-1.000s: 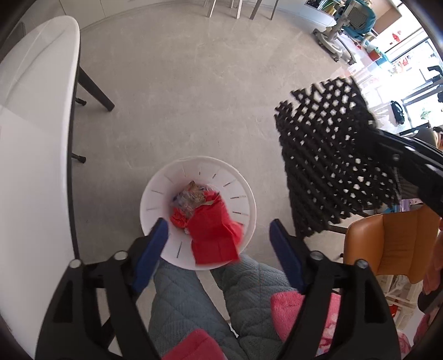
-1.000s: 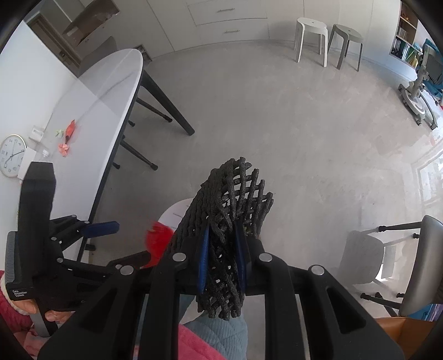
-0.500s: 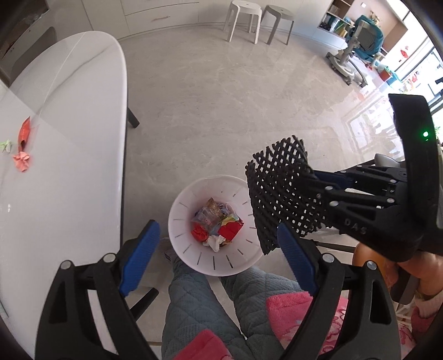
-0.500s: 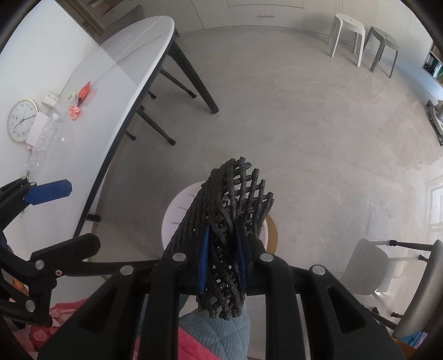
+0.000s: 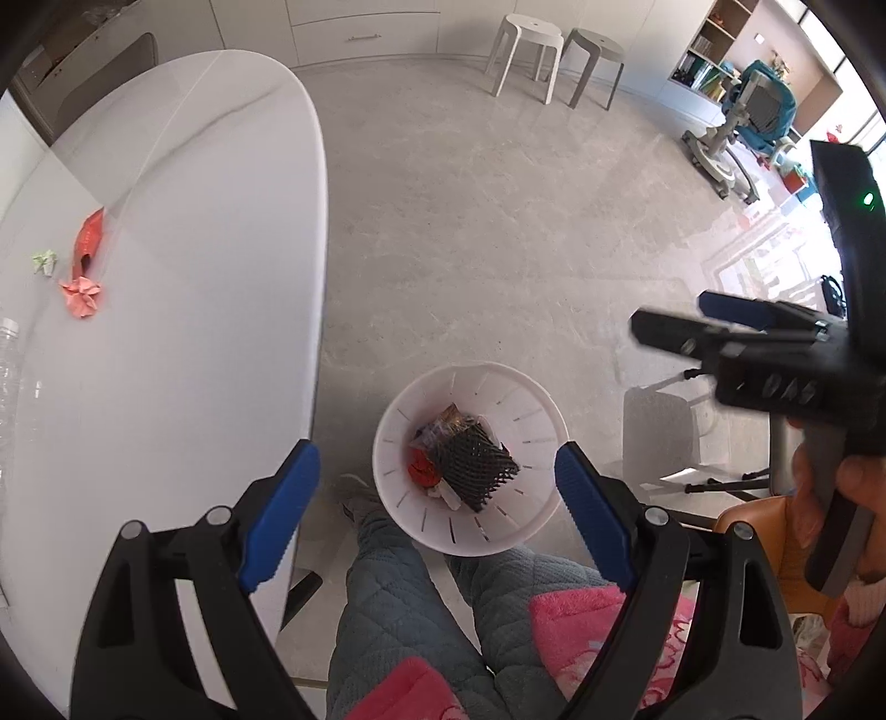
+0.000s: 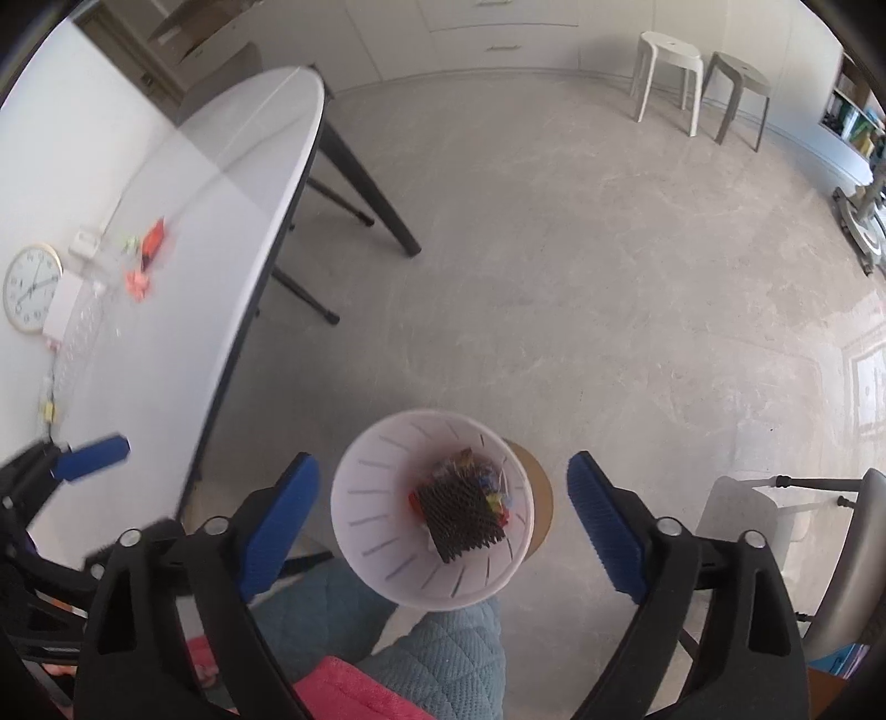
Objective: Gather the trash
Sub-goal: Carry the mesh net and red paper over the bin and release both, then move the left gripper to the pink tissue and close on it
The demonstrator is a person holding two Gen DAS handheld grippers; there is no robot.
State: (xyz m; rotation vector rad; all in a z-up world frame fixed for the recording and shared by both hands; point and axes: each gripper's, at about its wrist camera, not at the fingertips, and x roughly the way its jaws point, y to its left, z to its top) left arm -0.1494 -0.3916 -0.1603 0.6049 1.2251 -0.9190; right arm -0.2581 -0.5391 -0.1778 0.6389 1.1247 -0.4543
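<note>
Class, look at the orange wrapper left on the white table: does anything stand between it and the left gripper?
Nothing visible does. The orange wrapper lies on bare white table, and the left gripper hangs open above the bin.

One bin (image 5: 470, 382), two stools (image 5: 529, 33), three paper scraps (image 5: 82, 293) on one table (image 5: 194, 277).

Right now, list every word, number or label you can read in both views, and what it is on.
"DAS": raised letters on the right gripper, upside down and blurred, so uncertain.
Numerals on the clock: too small to read.
Book spines on the shelf: too small to read.
</note>
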